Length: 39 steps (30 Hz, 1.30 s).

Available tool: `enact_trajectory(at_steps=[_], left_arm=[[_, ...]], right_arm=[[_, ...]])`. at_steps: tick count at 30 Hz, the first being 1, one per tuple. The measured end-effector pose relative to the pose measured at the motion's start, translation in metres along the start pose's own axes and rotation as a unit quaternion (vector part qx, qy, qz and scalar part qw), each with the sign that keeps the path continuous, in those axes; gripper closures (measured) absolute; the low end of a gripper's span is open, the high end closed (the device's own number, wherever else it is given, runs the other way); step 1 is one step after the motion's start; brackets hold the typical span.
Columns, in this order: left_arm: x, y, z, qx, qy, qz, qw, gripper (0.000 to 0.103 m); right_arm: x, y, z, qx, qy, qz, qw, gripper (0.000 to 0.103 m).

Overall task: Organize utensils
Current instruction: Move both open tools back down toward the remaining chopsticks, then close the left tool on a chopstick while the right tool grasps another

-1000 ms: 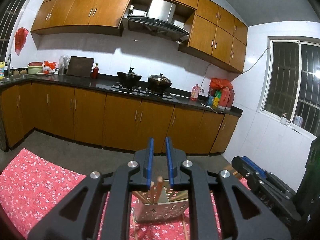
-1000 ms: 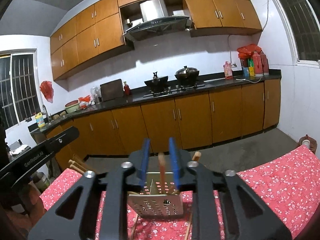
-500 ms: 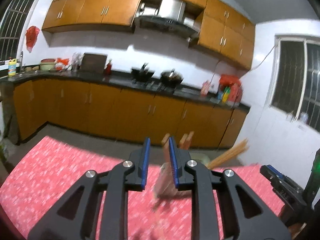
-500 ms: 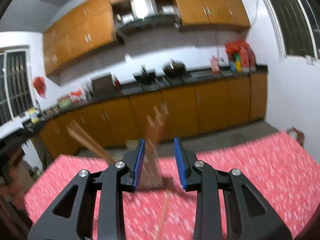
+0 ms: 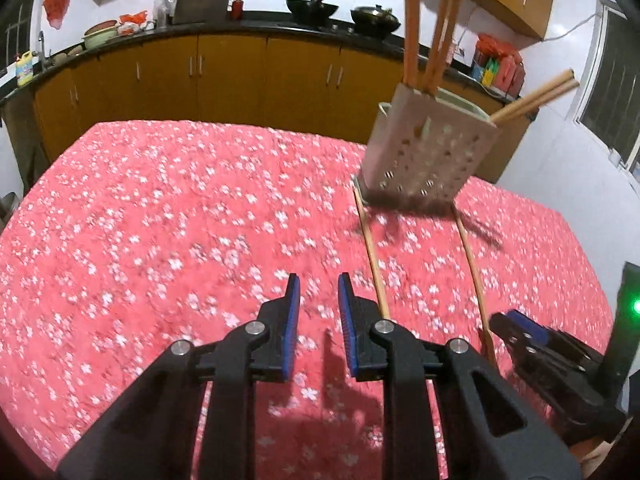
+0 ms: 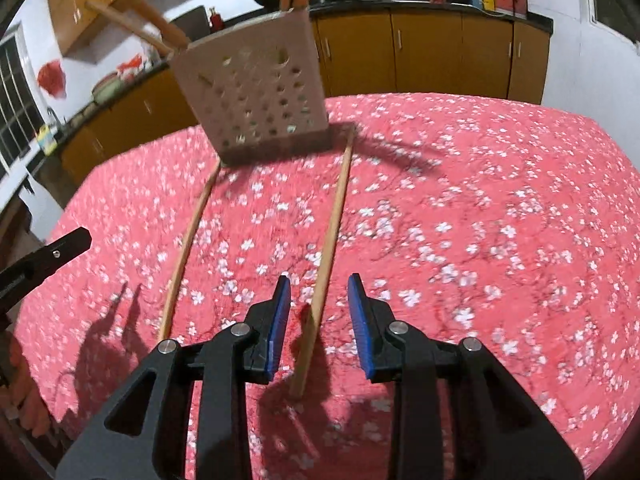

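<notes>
A perforated white utensil holder (image 5: pixel 426 152) stands on the red floral tablecloth (image 5: pixel 160 220) with several wooden chopsticks (image 5: pixel 412 20) in it; it also shows in the right wrist view (image 6: pixel 256 96). Two loose chopsticks lie on the cloth in front of it, one (image 5: pixel 372 256) just right of my left gripper (image 5: pixel 316 292), the other (image 5: pixel 474 276) further right. My left gripper is open and empty above the cloth. My right gripper (image 6: pixel 316 292) is open, its fingers either side of the near end of one loose chopstick (image 6: pixel 332 236); the other chopstick (image 6: pixel 184 252) lies to its left.
Brown kitchen cabinets (image 5: pixel 232 76) with a dark counter holding pots and bottles run behind the table. The right gripper's body (image 5: pixel 552 364) shows at the lower right of the left wrist view; the left gripper's finger (image 6: pixel 44 256) shows at the left edge of the right wrist view.
Both grippers have pulled back from the holder and tilted down toward the cloth. Both have opened wider. The right one now straddles a loose chopstick.
</notes>
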State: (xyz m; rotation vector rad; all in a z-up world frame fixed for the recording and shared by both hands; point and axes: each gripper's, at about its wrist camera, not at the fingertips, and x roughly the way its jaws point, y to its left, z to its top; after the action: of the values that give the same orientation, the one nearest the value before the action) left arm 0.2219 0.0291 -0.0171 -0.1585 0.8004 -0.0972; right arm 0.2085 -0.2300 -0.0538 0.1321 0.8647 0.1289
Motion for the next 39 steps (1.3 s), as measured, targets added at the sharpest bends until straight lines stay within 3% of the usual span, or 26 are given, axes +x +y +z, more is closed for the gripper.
enact_trajectory(at_steps=[4,6,7,9,14,20,23,25,33,39], left_arm=[[0.001,-0.008,-0.009,0.009,0.006,-0.012,0.9999,0.08],[0.004,-0.014,-0.006,0.01,0.01,-0.017,0.9997,0.076],[0.006,-0.017,-0.007,0.011,0.014,-0.021,0.9996,0.076],[0.011,-0.025,-0.012,0.015,0.023,-0.029,0.9992,0.076],[0.021,-0.043,-0.023,0.029,0.04,-0.038,0.9981,0.075],[0.037,-0.058,-0.036,0.049,0.06,-0.016,0.9969,0.075],[0.043,-0.066,-0.041,0.062,0.066,0.001,0.9959,0.078],[0.047,-0.068,-0.043,0.069,0.062,0.018,0.9956,0.094],[0.055,-0.034,-0.024,0.045,0.061,0.039,0.9964,0.095],[0.069,0.002,0.0,0.028,0.065,0.028,0.9971,0.095]], right_arm=[[0.009,-0.003,-0.007,-0.007,0.003,-0.021,1.0,0.077],[0.01,-0.004,-0.008,-0.011,0.0,-0.034,0.999,0.093],[0.011,-0.007,-0.008,-0.005,-0.001,-0.034,0.999,0.095],[0.01,-0.015,-0.006,0.013,0.0,-0.031,0.999,0.095],[0.004,-0.046,-0.003,0.064,-0.002,-0.071,0.995,0.095],[-0.008,-0.082,-0.004,0.102,-0.008,-0.098,0.99,0.095],[-0.014,-0.083,-0.003,0.097,-0.01,-0.09,0.991,0.095],[-0.015,-0.081,-0.003,0.09,-0.01,-0.082,0.993,0.095],[-0.004,-0.058,0.005,0.049,-0.007,-0.044,0.998,0.095],[0.007,-0.049,0.014,0.034,-0.006,-0.038,0.999,0.095]])
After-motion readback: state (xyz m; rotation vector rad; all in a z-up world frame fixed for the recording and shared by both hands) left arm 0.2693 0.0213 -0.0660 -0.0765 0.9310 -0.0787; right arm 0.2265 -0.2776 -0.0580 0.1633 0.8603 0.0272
